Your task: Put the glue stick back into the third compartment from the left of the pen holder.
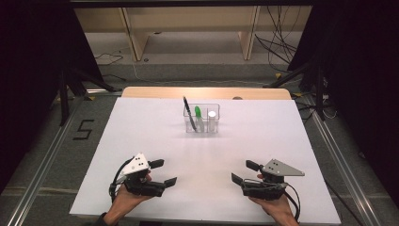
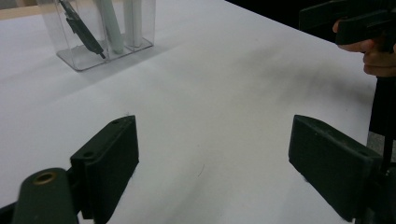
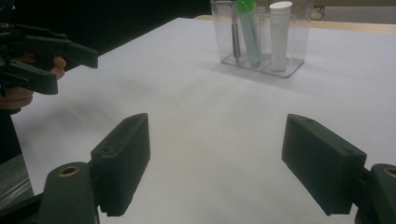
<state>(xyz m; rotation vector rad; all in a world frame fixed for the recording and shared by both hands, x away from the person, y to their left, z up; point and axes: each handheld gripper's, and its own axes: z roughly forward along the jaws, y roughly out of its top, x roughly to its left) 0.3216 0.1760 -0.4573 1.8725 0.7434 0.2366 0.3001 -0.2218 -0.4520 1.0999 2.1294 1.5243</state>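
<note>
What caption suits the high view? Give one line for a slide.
Both open grippers, left gripper and right gripper, rest near a clear holder of pens.

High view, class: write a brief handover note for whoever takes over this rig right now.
Left tool: open, holding nothing, at the near left of the table.
Right tool: open, holding nothing, at the near right.
Clear holder: far centre, with a black pen, a green-capped marker and a white tube standing in it.
Done: all three items sit in the holder.
Left: nothing apparent; both tools are well short of the holder.
</note>
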